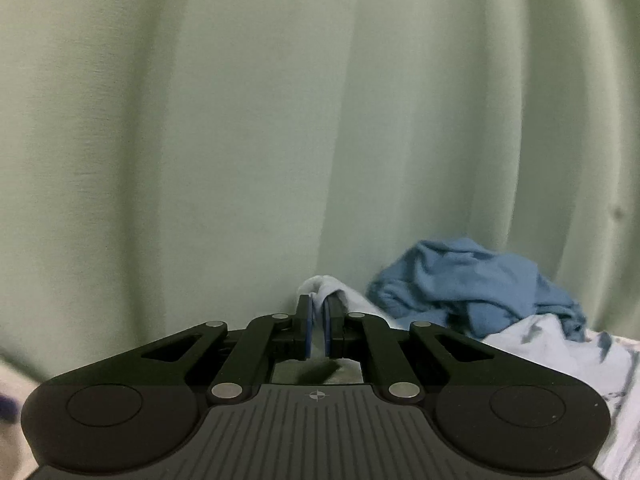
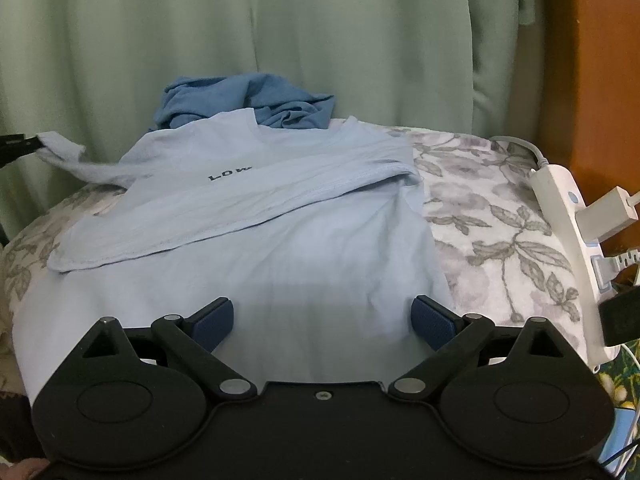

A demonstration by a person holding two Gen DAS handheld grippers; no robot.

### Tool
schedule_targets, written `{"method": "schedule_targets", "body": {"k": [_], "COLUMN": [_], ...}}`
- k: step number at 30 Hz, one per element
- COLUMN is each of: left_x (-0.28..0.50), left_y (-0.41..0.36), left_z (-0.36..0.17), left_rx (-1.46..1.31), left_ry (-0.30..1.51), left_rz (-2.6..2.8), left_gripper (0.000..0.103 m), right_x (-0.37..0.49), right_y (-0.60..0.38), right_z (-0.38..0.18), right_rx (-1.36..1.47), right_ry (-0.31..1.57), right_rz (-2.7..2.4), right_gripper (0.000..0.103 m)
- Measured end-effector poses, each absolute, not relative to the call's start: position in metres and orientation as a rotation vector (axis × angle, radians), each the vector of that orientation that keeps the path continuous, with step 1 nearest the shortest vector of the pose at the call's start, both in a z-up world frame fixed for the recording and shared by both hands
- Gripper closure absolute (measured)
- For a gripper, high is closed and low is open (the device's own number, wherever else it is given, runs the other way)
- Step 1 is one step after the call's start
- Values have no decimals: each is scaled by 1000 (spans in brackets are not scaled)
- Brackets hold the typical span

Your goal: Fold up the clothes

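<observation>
A light blue t-shirt (image 2: 280, 240) with dark lettering lies on the floral bed cover (image 2: 480, 208), its right side folded over across the body. My left gripper (image 1: 318, 320) is shut on the shirt's left sleeve (image 1: 326, 290) and holds it lifted. In the right wrist view that sleeve (image 2: 60, 148) is raised at the far left, with the left gripper (image 2: 16, 144) at the frame edge. My right gripper (image 2: 323, 318) is open and empty just above the shirt's near hem.
A crumpled darker blue garment (image 2: 248, 98) lies behind the shirt, also in the left wrist view (image 1: 472, 280). A green curtain (image 2: 320, 32) hangs behind the bed. A white power strip (image 2: 568, 216) with plugs lies along the bed's right edge, by a wooden panel (image 2: 600, 80).
</observation>
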State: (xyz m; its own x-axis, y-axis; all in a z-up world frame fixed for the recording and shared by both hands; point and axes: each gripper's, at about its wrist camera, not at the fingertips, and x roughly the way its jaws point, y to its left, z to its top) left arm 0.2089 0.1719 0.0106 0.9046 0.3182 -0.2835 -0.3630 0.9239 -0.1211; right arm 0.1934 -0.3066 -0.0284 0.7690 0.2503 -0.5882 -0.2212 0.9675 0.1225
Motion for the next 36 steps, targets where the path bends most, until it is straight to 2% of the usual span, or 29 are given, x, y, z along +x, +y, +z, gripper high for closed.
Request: {"method": "schedule_targets", "body": {"k": [6,9,12,14,16,19,20,24,28,31,33,36], "left_x": [204,198,192,187,185,195,199,222,247,261,264,262], "left_y": [185,186,185,184,177,161,155,132,121,117,119,126], "left_z": [-17,-26,-26,-20,-10,1,2,3,-4,-15,-21,-23], "left_rx": [-237,-240,-206,-176,-113,22,67,196,220,209,194,152], "left_ry": [409,433,435,423,410,406,412,443,482,530,551,539], "left_rz": [363,361,353,347,324,262,235,127,100,90,106,132], "left_gripper": [98,94,79,64,58,39,37,37,43,57,61,80], "right_x": [193,193,193,193,192,192,192,191,191,190,190,190], "right_y": [-307,-306,-306,-306,-306,-305,-305,-304,-305,-305,-305,-306], "right_z": [-29,-29,-29,-29,-29,-29,-29,-29,-28,-28,-28,-28], "right_rx": [47,44,43,42,42,42,41,42,46,48,50,52], "right_ry": [641,643,643,643,642,643,643,642,639,638,638,637], "right_rz": [257,257,257,257,256,255,255,254,255,258,259,261], "right_gripper": [7,7,7,7,7,7,7,7,7,7,7,7]}}
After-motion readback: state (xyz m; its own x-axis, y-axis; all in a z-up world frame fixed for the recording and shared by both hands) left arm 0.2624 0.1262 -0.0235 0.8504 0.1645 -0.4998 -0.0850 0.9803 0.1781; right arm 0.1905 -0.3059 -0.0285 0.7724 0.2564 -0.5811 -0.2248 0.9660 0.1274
